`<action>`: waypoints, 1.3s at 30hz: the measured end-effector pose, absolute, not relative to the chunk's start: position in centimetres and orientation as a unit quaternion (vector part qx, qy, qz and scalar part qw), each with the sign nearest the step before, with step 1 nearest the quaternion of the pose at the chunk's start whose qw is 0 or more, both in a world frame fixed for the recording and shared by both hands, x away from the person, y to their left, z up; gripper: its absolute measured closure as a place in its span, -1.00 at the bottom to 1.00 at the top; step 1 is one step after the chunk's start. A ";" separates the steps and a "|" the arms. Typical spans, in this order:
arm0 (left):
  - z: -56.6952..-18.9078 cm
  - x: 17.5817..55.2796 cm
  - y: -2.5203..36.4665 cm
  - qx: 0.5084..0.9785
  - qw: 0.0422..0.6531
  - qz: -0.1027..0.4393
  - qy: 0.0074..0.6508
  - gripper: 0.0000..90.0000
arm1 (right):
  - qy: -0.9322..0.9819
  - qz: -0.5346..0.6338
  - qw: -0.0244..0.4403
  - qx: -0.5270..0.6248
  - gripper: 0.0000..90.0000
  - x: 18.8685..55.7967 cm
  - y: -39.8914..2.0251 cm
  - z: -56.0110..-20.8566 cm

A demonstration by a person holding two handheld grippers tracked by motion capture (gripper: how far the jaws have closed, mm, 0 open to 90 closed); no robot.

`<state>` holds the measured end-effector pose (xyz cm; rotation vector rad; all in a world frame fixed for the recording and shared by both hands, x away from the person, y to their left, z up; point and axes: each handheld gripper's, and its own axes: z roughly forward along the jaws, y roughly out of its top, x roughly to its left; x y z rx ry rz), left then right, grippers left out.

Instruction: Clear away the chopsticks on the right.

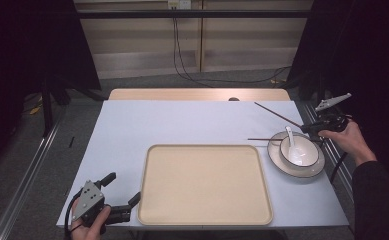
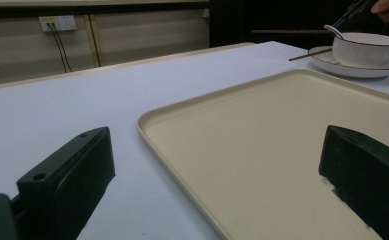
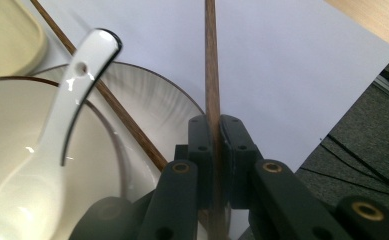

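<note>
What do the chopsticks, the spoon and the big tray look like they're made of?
Chopstick in the right gripper: dark brown, streaky grain, matte, likely wood. Spoon: glossy white with a dark rim and bright highlights, probably glazed ceramic. Tray: uniform beige, dull sheen, moulded rim, looks like plastic.

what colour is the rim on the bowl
The bowl is white with a thin dark rim line, clearest in the right gripper view.
</note>
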<state>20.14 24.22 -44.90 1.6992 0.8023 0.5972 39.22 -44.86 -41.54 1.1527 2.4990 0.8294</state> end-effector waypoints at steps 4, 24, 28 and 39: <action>-44.9 20.1 24.2 0.718 0.553 0.255 0.338 -0.97 | 0.852 0.297 0.141 0.408 0.89 38.4 -44.8 -40.9; -44.7 20.1 24.4 0.717 0.554 0.260 0.335 -0.96 | 0.806 0.318 0.179 0.466 0.89 32.2 -43.2 -38.2; -44.7 20.1 24.5 0.709 0.562 0.255 0.340 -0.96 | 0.798 0.329 0.178 0.472 0.89 30.6 -42.6 -38.3; -44.7 20.1 24.6 0.708 0.564 0.260 0.337 -0.96 | 0.791 0.352 0.173 0.470 0.89 25.9 -38.9 -37.5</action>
